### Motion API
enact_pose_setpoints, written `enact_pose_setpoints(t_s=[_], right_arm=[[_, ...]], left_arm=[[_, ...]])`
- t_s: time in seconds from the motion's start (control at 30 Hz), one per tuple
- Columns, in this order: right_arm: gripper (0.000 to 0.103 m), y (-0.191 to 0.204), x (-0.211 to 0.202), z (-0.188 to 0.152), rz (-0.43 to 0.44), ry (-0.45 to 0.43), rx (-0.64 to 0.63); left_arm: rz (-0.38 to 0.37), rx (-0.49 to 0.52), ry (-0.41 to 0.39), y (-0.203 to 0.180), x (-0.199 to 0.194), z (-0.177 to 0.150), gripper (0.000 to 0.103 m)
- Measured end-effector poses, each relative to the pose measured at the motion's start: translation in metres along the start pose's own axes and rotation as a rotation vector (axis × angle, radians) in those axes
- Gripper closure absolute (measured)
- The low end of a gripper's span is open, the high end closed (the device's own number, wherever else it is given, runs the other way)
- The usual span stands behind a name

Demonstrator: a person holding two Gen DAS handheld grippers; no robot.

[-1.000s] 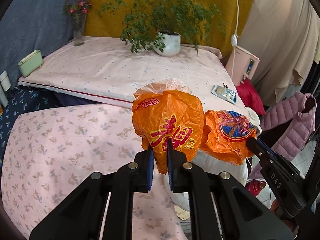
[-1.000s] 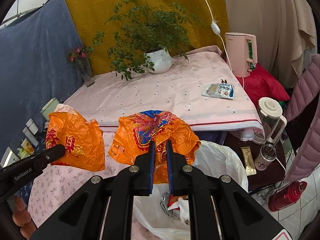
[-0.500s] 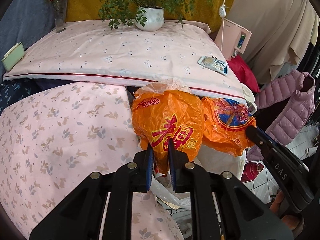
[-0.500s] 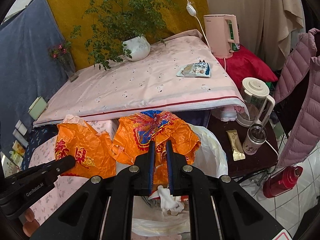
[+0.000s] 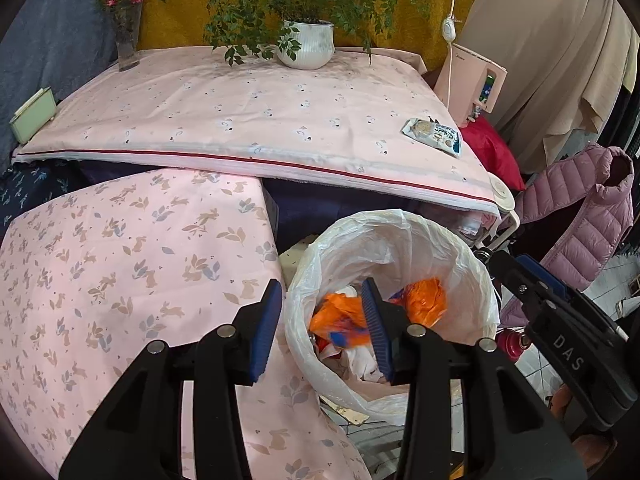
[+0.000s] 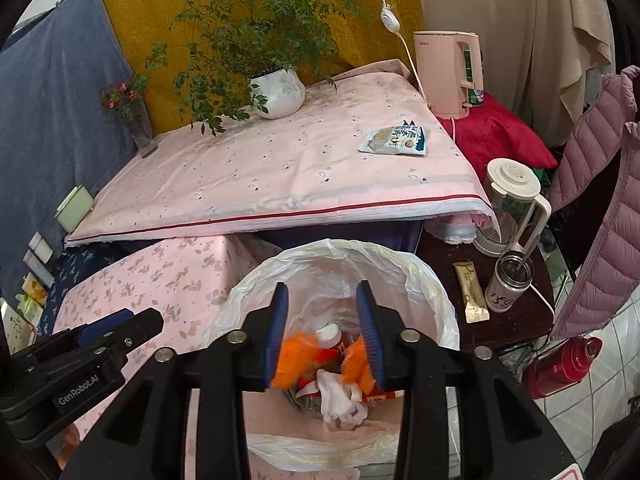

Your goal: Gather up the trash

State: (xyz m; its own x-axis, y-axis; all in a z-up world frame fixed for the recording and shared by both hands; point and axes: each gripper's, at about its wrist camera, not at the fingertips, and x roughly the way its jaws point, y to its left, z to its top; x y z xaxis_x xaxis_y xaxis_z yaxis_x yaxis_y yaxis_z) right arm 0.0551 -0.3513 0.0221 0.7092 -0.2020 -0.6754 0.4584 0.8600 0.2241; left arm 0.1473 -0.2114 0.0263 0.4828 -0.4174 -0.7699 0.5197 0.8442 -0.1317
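A bin lined with a white plastic bag (image 5: pixel 400 236) (image 6: pixel 400 264) stands below both grippers. Two orange snack bags (image 5: pixel 340 314) (image 6: pixel 298 360) lie or fall inside it among white paper and other trash. My left gripper (image 5: pixel 322 328) is open and empty above the bin's left rim. My right gripper (image 6: pixel 322 336) is open and empty right over the bin's mouth. A white and blue snack packet (image 5: pixel 434 136) (image 6: pixel 394 141) lies on the far table's right side.
A pink-clothed table (image 5: pixel 240 120) holds a potted plant (image 5: pixel 306 42), a flower vase (image 5: pixel 128 40) and a green box (image 5: pixel 32 116). A lower floral-clothed table (image 5: pixel 120 272) is at left. A kettle (image 6: pixel 450 72), blender jug (image 6: pixel 508 208), jar (image 6: pixel 510 284), sachet (image 6: pixel 472 296) and red flask (image 6: pixel 560 364) stand at right.
Both grippers tilted down over the bin and opened. The two orange bags left the fingers and dropped into the bin.
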Motion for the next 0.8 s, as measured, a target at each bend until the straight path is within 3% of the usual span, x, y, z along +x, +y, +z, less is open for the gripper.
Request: enact_pose_setpoints(t_s=[0.47, 0.53, 0.67, 0.8], right_arm=[[0.057, 0.018, -0.009, -0.011, -0.01, 0.049, -0.107], [0.056, 0.02, -0.012, -0.015, -0.01, 0.053, -0.129], [0.038, 0.022, -0.018, -0.023, -0.014, 0.051, -0.154], [0.028, 0.023, -0.023, -0.032, -0.012, 0.056, -0.173]], left_arm=[[0.07, -0.01, -0.022, 0.015, -0.012, -0.017, 0.063], [0.09, -0.018, -0.023, 0.018, -0.014, -0.021, 0.054], [0.127, -0.02, -0.027, 0.023, -0.021, -0.032, 0.048], [0.157, -0.035, -0.019, 0.029, -0.025, -0.042, 0.039]])
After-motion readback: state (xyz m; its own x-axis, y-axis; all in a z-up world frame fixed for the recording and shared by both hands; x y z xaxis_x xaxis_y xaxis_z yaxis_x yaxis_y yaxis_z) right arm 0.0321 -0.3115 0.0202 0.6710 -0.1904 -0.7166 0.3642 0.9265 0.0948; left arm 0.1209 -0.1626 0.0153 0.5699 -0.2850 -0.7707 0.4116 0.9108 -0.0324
